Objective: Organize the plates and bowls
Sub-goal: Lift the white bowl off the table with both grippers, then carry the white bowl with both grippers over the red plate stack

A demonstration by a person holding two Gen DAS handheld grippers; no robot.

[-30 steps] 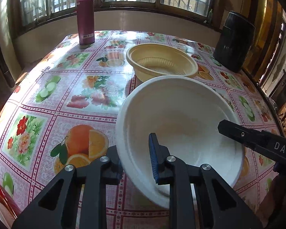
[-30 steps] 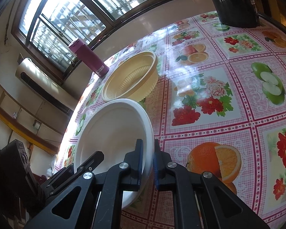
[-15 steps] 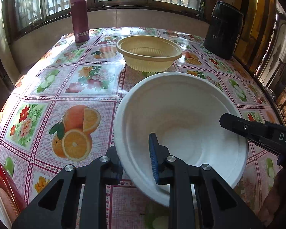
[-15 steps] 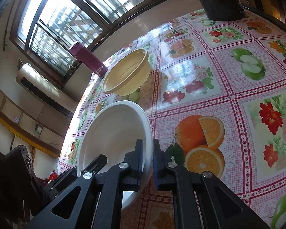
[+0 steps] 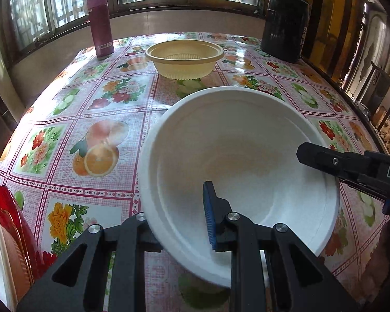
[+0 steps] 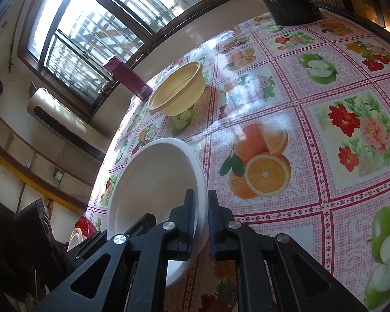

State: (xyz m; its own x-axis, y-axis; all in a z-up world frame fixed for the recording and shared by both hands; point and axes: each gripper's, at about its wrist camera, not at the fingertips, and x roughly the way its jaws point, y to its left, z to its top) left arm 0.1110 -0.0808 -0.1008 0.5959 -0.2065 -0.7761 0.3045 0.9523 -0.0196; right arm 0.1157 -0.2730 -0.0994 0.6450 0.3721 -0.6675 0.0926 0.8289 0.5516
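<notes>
A large white bowl (image 5: 247,153) hangs tilted above the table, gripped from two sides. My left gripper (image 5: 179,213) is shut on its near rim, with the blue pad inside the bowl and the other finger under the rim. My right gripper (image 6: 200,197) is shut on the bowl's (image 6: 153,182) right rim, and one of its fingers (image 5: 325,160) reaches in from the right in the left wrist view. A yellow ribbed bowl (image 5: 184,59) (image 6: 179,91) stands alone at the far middle of the table. At the near left edge sit stacked plates, a red one (image 5: 5,208) over white ones.
The table (image 5: 96,104) wears a glossy fruit-and-flower oilcloth. A maroon flask (image 5: 100,26) stands at the far left and a black canister (image 5: 286,26) at the far right, both by the window. A chair (image 5: 379,98) stands off the right edge.
Both grippers have carried the white bowl back toward the near edge, away from the yellow bowl. The plate stack has come into view at the lower left.
</notes>
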